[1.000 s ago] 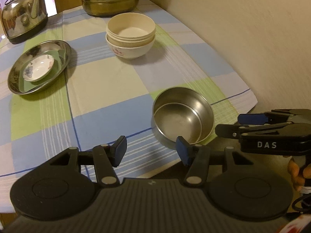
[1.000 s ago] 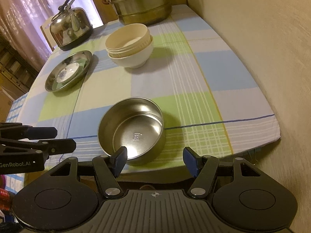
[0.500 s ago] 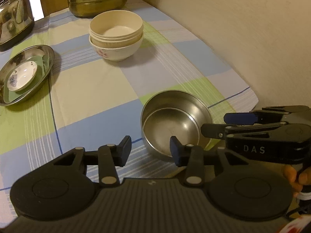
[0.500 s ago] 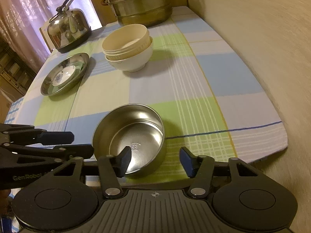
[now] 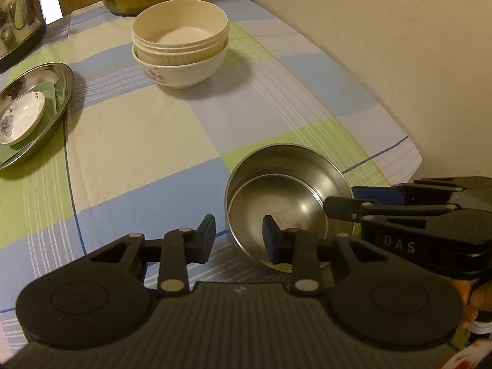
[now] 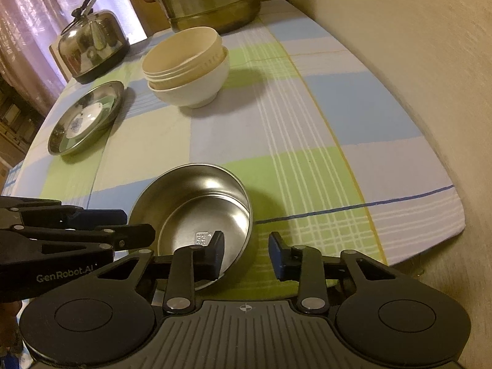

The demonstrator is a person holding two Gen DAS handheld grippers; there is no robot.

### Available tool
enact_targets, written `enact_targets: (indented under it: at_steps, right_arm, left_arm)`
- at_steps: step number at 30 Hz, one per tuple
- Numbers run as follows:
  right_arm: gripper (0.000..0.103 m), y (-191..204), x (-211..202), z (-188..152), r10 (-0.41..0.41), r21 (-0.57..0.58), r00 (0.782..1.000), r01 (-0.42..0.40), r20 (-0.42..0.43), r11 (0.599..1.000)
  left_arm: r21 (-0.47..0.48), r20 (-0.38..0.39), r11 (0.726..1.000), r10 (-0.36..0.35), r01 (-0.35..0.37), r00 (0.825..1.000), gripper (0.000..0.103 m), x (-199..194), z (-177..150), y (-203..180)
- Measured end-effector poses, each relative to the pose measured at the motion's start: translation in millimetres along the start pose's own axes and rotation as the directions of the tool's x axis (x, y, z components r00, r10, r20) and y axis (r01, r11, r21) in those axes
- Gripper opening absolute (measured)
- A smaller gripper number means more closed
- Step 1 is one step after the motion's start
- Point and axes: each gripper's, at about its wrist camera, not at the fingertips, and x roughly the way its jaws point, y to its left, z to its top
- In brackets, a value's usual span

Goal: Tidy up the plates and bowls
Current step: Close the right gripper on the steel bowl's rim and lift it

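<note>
A steel bowl (image 5: pixel 276 196) sits near the table's front edge; it also shows in the right wrist view (image 6: pixel 196 206). My left gripper (image 5: pixel 238 238) is open and straddles the bowl's near left rim, right finger inside. My right gripper (image 6: pixel 246 253) is open and straddles the bowl's near right rim, left finger inside. Further back stands a stack of cream bowls (image 5: pixel 181 33) in a white flowered bowl (image 5: pixel 184 69), also seen in the right wrist view (image 6: pixel 184 58). A steel plate (image 5: pixel 61 92) at the left holds a small white saucer (image 5: pixel 18 117).
A steel kettle (image 6: pixel 92 46) and a large brass steamer pot (image 6: pixel 212 3) stand at the back of the checked tablecloth (image 6: pixel 292 123). A beige wall runs along the table's right side. The table's front edge is just under both grippers.
Both grippers moved forward and closed in on the steel bowl from either side; each now has one finger over its rim. The left jaws narrowed slightly.
</note>
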Motion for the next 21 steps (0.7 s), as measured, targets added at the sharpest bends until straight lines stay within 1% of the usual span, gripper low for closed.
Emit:
enact_targets:
  at_steps: [6,10,13,21]
  right_arm:
    - [0.021,1.9,5.3,2.8,-0.012,0.002,1.000,0.012,-0.002,1.000]
    - [0.014,2.3,7.3,4.2,-0.010,0.002,1.000,0.010,-0.004,1.000]
    - [0.011,2.8,7.5,4.4,-0.021,-0.004,1.000,0.021,-0.006,1.000]
    - [0.009,5.1,4.6,7.7,-0.022,-0.006,1.000,0.022,-0.009,1.000]
  left_arm:
    - [0.007,-0.013,1.000,-0.013,0.014,1.000,0.019,6.2,1.8,1.0]
    - [0.019,-0.016,1.000,-0.012,0.012,1.000,0.016,7.8,1.7,1.0]
    - [0.017,-0.018,1.000,-0.014,0.014,1.000,0.013,8.0,2.2,2.1]
    - [0.022,-0.014,0.999,-0.023,0.023,1.000,0.013,1.0,2.9,4.6]
